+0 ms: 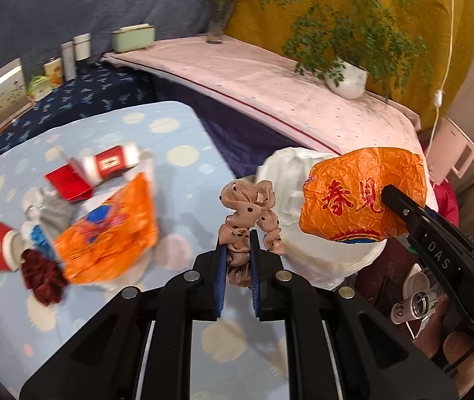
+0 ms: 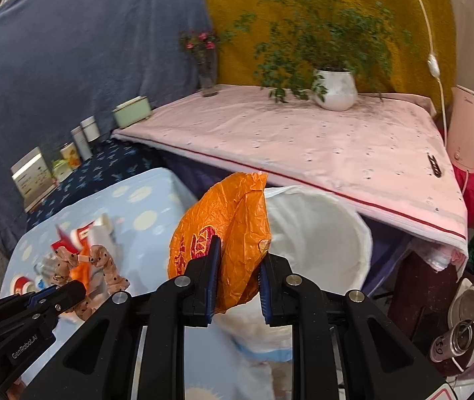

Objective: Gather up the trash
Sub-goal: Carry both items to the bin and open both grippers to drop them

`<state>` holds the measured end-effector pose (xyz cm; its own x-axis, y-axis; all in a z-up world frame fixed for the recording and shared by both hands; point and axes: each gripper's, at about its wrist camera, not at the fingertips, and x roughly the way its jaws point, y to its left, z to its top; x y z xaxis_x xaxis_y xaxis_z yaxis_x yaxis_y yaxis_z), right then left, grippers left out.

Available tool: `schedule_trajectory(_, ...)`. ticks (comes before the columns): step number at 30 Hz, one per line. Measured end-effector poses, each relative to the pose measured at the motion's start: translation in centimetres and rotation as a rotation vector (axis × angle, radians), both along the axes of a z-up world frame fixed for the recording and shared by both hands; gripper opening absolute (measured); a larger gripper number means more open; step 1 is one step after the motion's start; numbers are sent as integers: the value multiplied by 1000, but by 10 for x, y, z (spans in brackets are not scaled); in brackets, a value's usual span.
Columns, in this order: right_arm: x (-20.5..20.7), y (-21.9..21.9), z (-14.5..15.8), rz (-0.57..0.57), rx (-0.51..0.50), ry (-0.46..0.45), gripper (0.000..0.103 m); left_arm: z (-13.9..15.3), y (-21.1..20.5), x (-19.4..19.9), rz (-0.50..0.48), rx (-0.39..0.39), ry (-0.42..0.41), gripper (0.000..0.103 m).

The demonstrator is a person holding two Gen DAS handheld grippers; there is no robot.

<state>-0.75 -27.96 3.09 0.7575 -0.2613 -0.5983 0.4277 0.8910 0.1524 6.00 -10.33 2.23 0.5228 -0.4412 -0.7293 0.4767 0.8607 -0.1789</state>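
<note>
My left gripper [image 1: 238,250] is shut on a beige dotted scrunchie [image 1: 248,213] and holds it above the blue dotted tablecloth [image 1: 183,180]; it also shows in the right wrist view [image 2: 100,260]. My right gripper [image 2: 238,266] is shut on a crumpled orange wrapper [image 2: 227,230] and holds it at the near rim of the white-lined trash bin [image 2: 323,233]. The wrapper [image 1: 360,193] and bin [image 1: 290,173] show in the left wrist view too. More trash lies on the table: an orange bag [image 1: 110,230], red paper cups [image 1: 110,163], a red box [image 1: 67,183].
A pink-covered table [image 2: 303,140] with a potted plant [image 2: 335,88] and a flower vase [image 2: 208,76] stands behind the bin. Boxes and tins [image 1: 53,70] line the far left. A pink kettle [image 2: 473,133] and cluttered containers [image 2: 463,333] are on the right.
</note>
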Motion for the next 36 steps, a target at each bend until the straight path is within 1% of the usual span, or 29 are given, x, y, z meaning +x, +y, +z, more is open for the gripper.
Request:
schedule_trajectory(6, 5, -42, -15, -78, 15, 23, 19, -6, -51, 15, -83, -12, 11, 12)
schedule_trajectory(13, 13, -68, -35, -124, 42, 54, 20, -22, -96, 33, -142, 1, 37, 13)
schedule_trajectory(14, 15, -70, -36, -127, 46, 57, 21, -24, -100, 36, -151, -1, 41, 17)
schedule_trajectory(16, 18, -73, -40, -131, 55, 62, 25, -28, -106, 40, -156, -2, 44, 18)
schedule_trajectory(18, 20, -75, -41, -137, 57, 62, 31, -30, -109, 42, -144, 4, 29, 31)
schedule_trajectory(19, 21, -75, -41, -139, 56, 60, 37, -30, -108, 43, -132, 8, 21, 44)
schedule_trajectory(20, 21, -75, -41, -143, 52, 59, 42, -30, -107, 44, -120, 11, 16, 51)
schedule_trajectory(22, 22, -73, -40, -147, 48, 56, 47, -30, -103, 47, -103, 11, 13, 55)
schedule_trajectory(27, 21, -65, -36, -139, 54, 43, 57, -30, -85, 50, -66, 23, 14, 56)
schedule_trajectory(29, 20, -58, -32, -130, 55, 38, 63, -29, -75, 50, -46, 18, 18, 59)
schedule_trajectory(32, 19, -47, -28, -111, 50, 33, 65, -26, -60, 47, -11, 9, 19, 62)
schedule_trajectory(36, 17, -28, -20, -72, 41, 30, 65, -22, -36, 42, 32, 4, 10, 62)
